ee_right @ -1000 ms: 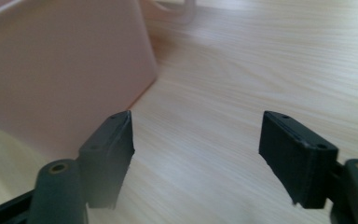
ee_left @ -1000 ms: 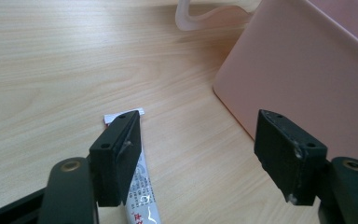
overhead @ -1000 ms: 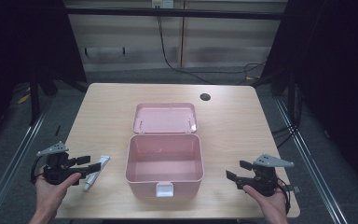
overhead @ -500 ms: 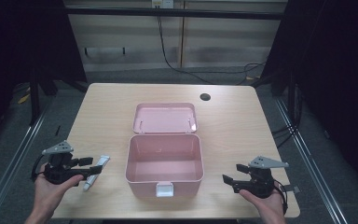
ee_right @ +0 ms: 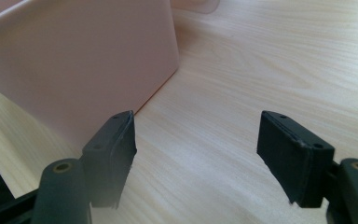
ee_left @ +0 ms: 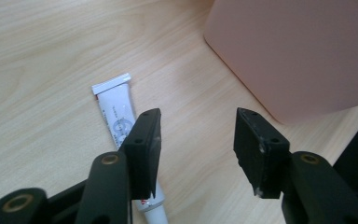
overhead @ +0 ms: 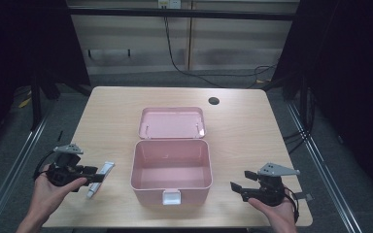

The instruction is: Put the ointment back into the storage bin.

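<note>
Pale wooden table [overhead: 252, 126], wide and mostly bare. At its centre, a pink box [overhead: 148, 191]: empty, lid [overhead: 172, 123] thrown back flat behind, white latch [overhead: 171, 197] facing the person. Probably left open that way to take something in from above.

On the right, near the box's front corner, the right gripper [overhead: 234, 188]: held low in the hand, jaws apart, grasping nothing, only bare wood between the pads in the right gripper view [ee_right: 198, 126]. Likely just waiting, out of the way.

On the left, the left gripper [overhead: 93, 174]: aimed toward the box, jaws just been closing but not clenched on anything, bare table in the gap [ee_left: 196, 126].

Smallest, a white tube [overhead: 99, 174], flat on the table just left of the box, crimped end away from the person. In the left gripper view, tube [ee_left: 116, 109] running under one jaw rather than between the two, pads not pressing it. Needs a small sideways shift, by this reading, to bring the tube into the gap.
</note>
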`<state>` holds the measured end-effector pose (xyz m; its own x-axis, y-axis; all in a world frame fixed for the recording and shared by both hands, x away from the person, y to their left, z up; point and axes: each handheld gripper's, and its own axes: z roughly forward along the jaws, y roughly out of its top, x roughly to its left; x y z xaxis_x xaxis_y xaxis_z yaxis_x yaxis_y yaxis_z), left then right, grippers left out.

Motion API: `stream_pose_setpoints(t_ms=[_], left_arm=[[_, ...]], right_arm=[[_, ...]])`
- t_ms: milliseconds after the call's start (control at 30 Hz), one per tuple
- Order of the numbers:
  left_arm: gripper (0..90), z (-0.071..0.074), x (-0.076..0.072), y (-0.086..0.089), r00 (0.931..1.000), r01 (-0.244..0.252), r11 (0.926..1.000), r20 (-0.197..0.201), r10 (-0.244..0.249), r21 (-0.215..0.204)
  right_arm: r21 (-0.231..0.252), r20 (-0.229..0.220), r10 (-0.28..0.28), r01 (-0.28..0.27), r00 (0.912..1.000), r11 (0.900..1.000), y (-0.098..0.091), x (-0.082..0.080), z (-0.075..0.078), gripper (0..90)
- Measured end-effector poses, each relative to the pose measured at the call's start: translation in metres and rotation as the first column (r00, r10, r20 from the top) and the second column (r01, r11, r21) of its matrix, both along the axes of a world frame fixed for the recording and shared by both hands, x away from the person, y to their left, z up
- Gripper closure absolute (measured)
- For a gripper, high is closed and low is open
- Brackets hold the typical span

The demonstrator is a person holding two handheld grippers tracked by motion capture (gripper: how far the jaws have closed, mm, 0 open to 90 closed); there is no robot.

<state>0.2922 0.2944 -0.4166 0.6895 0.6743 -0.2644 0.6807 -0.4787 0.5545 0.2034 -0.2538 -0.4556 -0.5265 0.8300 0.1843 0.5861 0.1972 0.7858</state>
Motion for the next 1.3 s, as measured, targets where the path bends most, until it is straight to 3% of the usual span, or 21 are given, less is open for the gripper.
stream_pose_setpoints(t_ms=[67, 133, 267, 333, 433, 567, 700, 967, 1233, 1300], left_arm=[[44.0, -0.001, 0.004, -0.003, 0.9995, 0.032, 0.9985, -0.010, -0.031, 0.044], [43.9, -0.004, 0.008, -0.005, 0.9985, 0.044, 0.9938, -0.037, -0.040, 0.102], [44.9, -0.006, 0.014, -0.007, 0.9927, 0.071, 0.9885, -0.107, -0.057, 0.134], [46.1, -0.008, 0.017, -0.008, 0.9917, 0.059, 0.9862, -0.122, -0.040, 0.155], [48.4, -0.009, 0.021, -0.008, 0.9930, 0.059, 0.9838, -0.111, -0.040, 0.170], [52.0, -0.019, 0.033, -0.006, 0.9870, 0.072, 0.9741, -0.156, -0.039, 0.214], [53.9, -0.025, 0.040, -0.004, 0.9846, 0.046, 0.9742, -0.175, -0.006, 0.221], [57.3, -0.032, 0.048, -0.014, 0.9790, 0.062, 0.9536, -0.204, 0.000, 0.295], [58.4, -0.035, 0.053, -0.012, 0.9772, 0.047, 0.9588, -0.212, 0.014, 0.280], [58.5, -0.039, 0.055, -0.011, 0.9716, 0.052, 0.9688, -0.237, 0.007, 0.242]], right_arm=[[0.007, -0.007, 0.010, -0.010, 0.9999, 0.9999, 0.000, 0.000, 0.000, 30.1], [0.007, -0.007, 0.010, -0.010, 0.9999, 0.9999, 0.000, 0.000, 0.000, 30.1], [0.005, -0.011, 0.010, -0.010, 0.9999, 0.9999, 0.001, 0.000, 0.000, 28.9], [0.006, -0.012, 0.011, -0.011, 0.9999, 0.9999, 0.001, 0.001, 0.000, 28.9], [0.004, -0.026, 0.017, -0.017, 0.9995, 0.9998, 0.002, 0.001, 0.000, 28.9], [0.007, -0.027, 0.021, -0.021, 0.9994, 0.9998, 0.002, 0.001, 0.000, 28.9], [0.010, -0.035, 0.016, -0.016, 0.9992, 0.9998, 0.002, 0.001, -0.001, 28.7], [0.009, -0.041, 0.018, -0.018, 0.9990, 0.9998, 0.002, 0.002, -0.001, 28.6], [0.014, -0.057, 0.021, -0.020, 0.9981, 0.9997, 0.003, 0.002, -0.002, 28.5], [0.014, -0.059, 0.018, -0.017, 0.9981, 0.9998, 0.003, 0.002, -0.002, 28.5]])
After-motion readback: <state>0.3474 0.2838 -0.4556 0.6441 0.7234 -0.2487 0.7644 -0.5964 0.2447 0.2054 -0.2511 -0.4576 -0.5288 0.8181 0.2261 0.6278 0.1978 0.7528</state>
